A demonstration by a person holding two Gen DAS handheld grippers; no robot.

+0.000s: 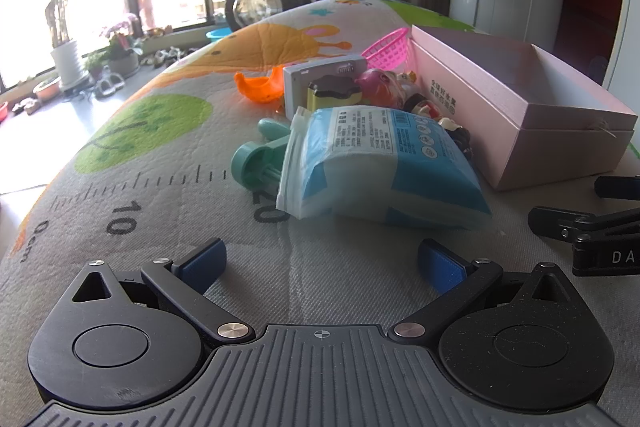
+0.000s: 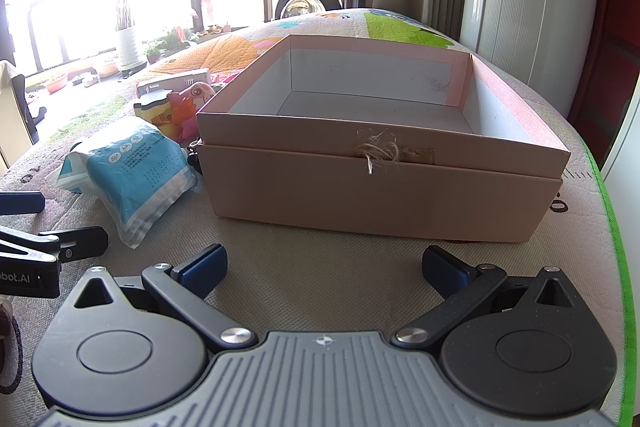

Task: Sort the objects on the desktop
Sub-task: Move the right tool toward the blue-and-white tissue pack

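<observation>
My left gripper (image 1: pixel 322 259) is open and empty, low over the mat, just in front of a blue and white tissue pack (image 1: pixel 376 163). Behind the pack lie a teal plastic toy (image 1: pixel 260 155), an orange plastic piece (image 1: pixel 260 87), a grey device (image 1: pixel 320 75), a yellow cake-shaped toy (image 1: pixel 332 95), small figurines (image 1: pixel 400 87) and a pink basket (image 1: pixel 388 49). An open, empty pink box (image 1: pixel 532 131) stands at the right. My right gripper (image 2: pixel 324 263) is open and empty, in front of the pink box (image 2: pixel 380 195). The tissue pack (image 2: pixel 136 171) lies left of it.
The objects sit on a printed play mat (image 1: pixel 160 131) with ruler marks and cartoon shapes. The other gripper shows at the right edge of the left wrist view (image 1: pixel 592 227) and at the left edge of the right wrist view (image 2: pixel 40 247). Bright windows with potted plants (image 1: pixel 68 59) lie beyond.
</observation>
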